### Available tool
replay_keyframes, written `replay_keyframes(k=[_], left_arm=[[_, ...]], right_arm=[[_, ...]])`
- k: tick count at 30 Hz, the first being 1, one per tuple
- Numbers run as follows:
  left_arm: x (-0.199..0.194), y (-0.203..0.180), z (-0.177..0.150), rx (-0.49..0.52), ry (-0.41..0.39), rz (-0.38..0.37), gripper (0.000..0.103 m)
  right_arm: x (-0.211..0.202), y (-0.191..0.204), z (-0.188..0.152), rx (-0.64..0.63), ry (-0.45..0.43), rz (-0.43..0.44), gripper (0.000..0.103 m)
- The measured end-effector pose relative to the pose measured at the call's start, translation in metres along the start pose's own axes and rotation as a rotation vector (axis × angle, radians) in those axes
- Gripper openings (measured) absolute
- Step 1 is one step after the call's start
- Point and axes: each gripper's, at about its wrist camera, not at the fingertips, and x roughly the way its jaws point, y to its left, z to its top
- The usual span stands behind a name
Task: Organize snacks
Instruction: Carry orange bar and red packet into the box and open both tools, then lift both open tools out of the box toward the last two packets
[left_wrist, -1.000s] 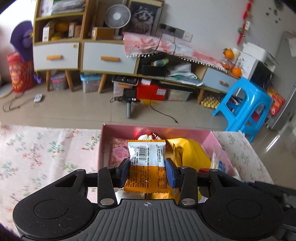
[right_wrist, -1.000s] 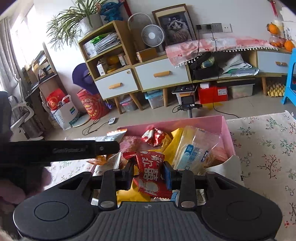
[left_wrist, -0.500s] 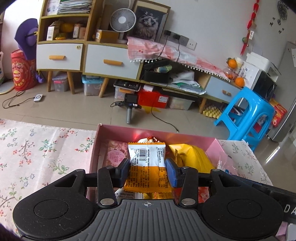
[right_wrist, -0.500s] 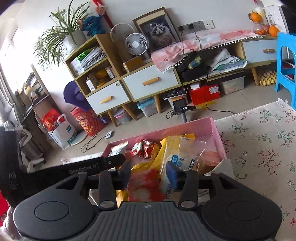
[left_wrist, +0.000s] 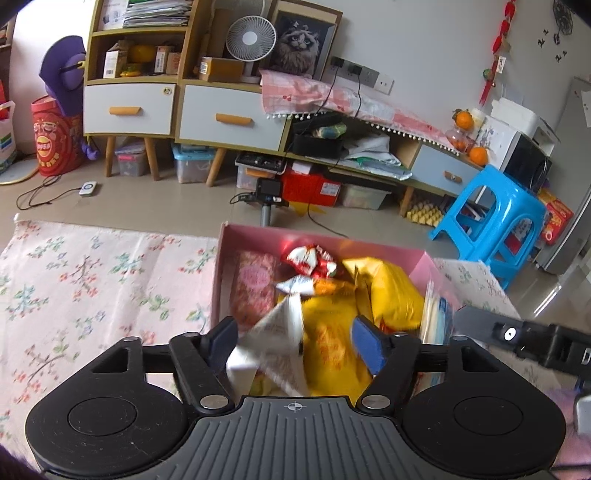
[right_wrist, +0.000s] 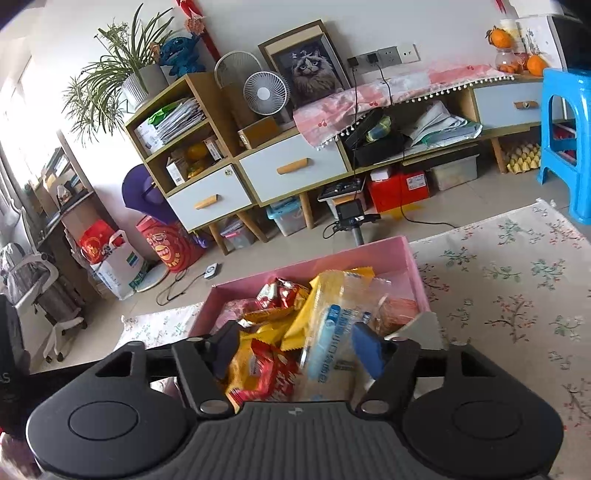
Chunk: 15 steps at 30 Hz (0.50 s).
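Note:
A pink box (left_wrist: 317, 240) on the flowered cloth holds several snack packets. My left gripper (left_wrist: 295, 345) hangs over its near end, its jaws opening. A white and orange packet (left_wrist: 273, 336) tips, blurred, between the fingers with neither pad pressing it. Under it lie a yellow bag (left_wrist: 391, 295) and a red and white packet (left_wrist: 310, 258). In the right wrist view my right gripper (right_wrist: 297, 349) is over the same pink box (right_wrist: 314, 258), its jaws also opening. A red packet (right_wrist: 273, 373) lies loose on the pile between its fingers, beside a clear blue-labelled bag (right_wrist: 332, 332).
The flowered cloth (left_wrist: 92, 288) stretches left of the box and also right of it (right_wrist: 517, 295). My right gripper's black body (left_wrist: 517, 334) reaches in from the right. Beyond the table edge are tiled floor, a camera on a stand (left_wrist: 267, 192), cabinets and a blue stool (left_wrist: 491, 218).
Both grippers were shut on packets and have spread their jaws. The white and orange packet has slipped out and tilts down. The red packet has dropped onto the pile.

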Motion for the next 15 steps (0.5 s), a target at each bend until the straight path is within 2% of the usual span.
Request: replay_keyframes(k=[7, 12, 15], left_arm=[[-0.026, 0.005, -0.024, 0.034, 0.028, 0.024, 0.080], [-0.047, 0.005, -0.043, 0.095, 0.043, 0.053, 0.088], [-0.058, 0.005, -0.055, 0.127, 0.050, 0.062, 0.090]], right_arm=[[-0.019, -0.003, -0.008, -0.045, 0.015, -0.048, 0.081], [-0.030, 0.001, -0.017, -0.063, 0.031, -0.081, 0.089], [-0.036, 0.004, -0.025, -0.078, 0.043, -0.095, 0.089]])
